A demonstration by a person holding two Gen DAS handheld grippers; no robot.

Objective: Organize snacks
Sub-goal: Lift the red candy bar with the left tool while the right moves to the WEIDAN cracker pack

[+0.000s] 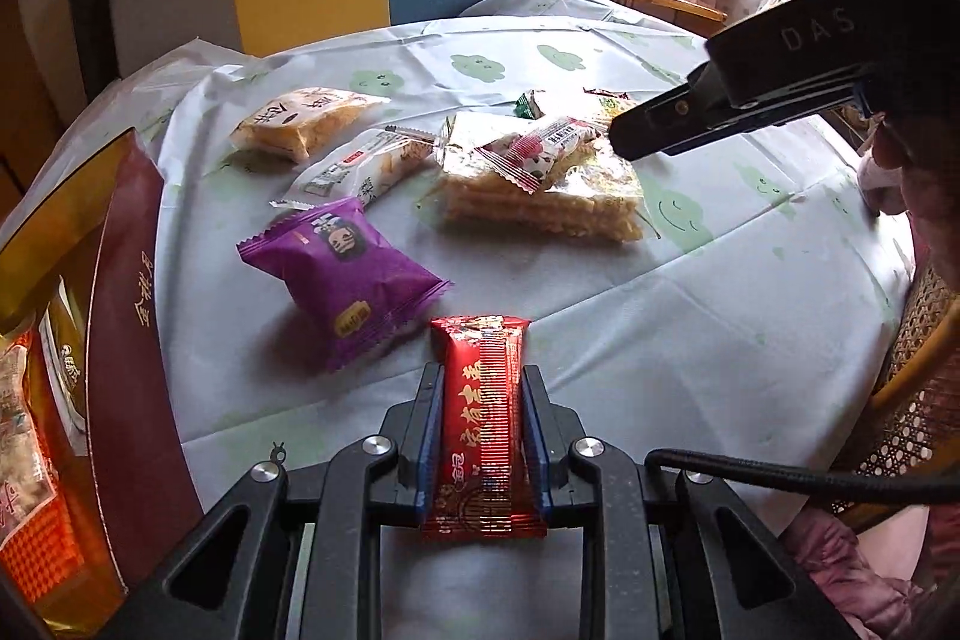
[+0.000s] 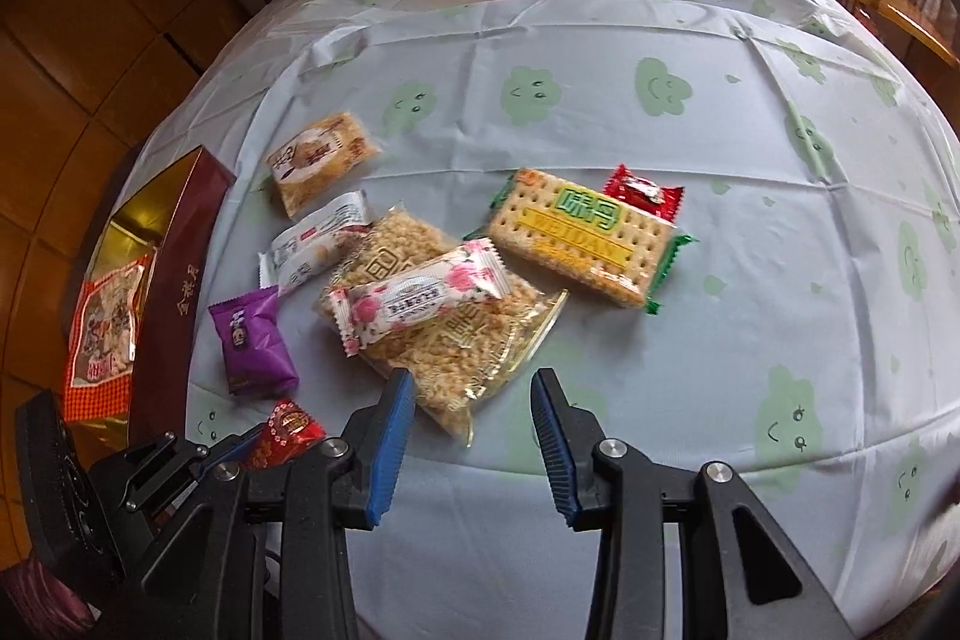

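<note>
the left gripper (image 1: 483,394) clamps a long red foil snack bar (image 1: 483,418) above the pale cloud-print tablecloth (image 1: 690,316) — the right gripper (image 2: 473,394) hangs released, nothing between its blue pads.

Left gripper (image 1: 483,394): black frame, blue pads, silver screws, braided black cable (image 1: 780,472). Right gripper (image 2: 474,400): same build. Pink quilted sleeve (image 1: 852,580).

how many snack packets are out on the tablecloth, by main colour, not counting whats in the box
Red: 2, the red bar in the left gripper and the small red packet
Purple: 1
White or pink-flowered: 2
Clear or tan: 2
Green-edged cracker pack: 1
Total: 8
</note>
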